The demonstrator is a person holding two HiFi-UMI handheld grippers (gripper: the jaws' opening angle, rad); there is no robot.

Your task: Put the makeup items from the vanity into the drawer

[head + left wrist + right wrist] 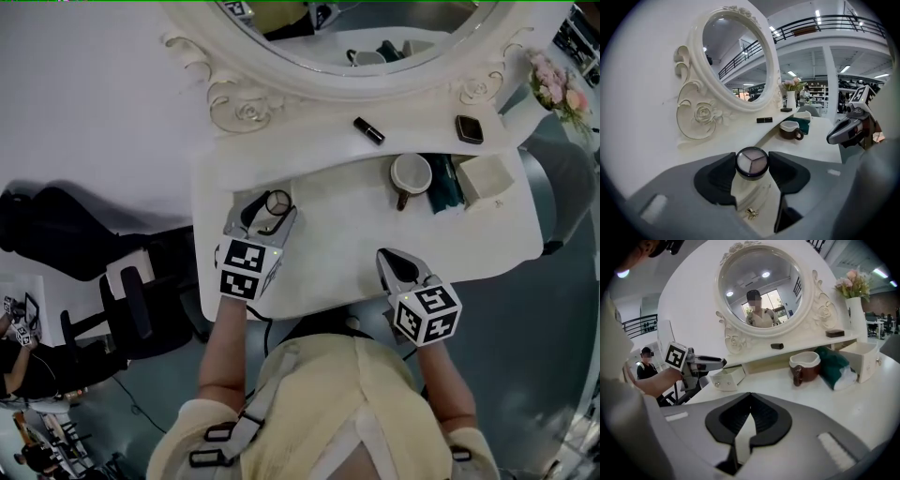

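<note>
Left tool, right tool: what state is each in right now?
Left tool: closed on the eyeshadow compact.
Right tool: closed, empty.

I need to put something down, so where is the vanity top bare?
The tabletop is bare between the left tool and the mug, and along the front edge up to the right tool. The back right is crowded: mug, green pouch, white box.

A white wall (pixel 84 84) fills the upper left. A black chair (pixel 131 305) stands lower left on the dark grey floor (pixel 562 375).
</note>
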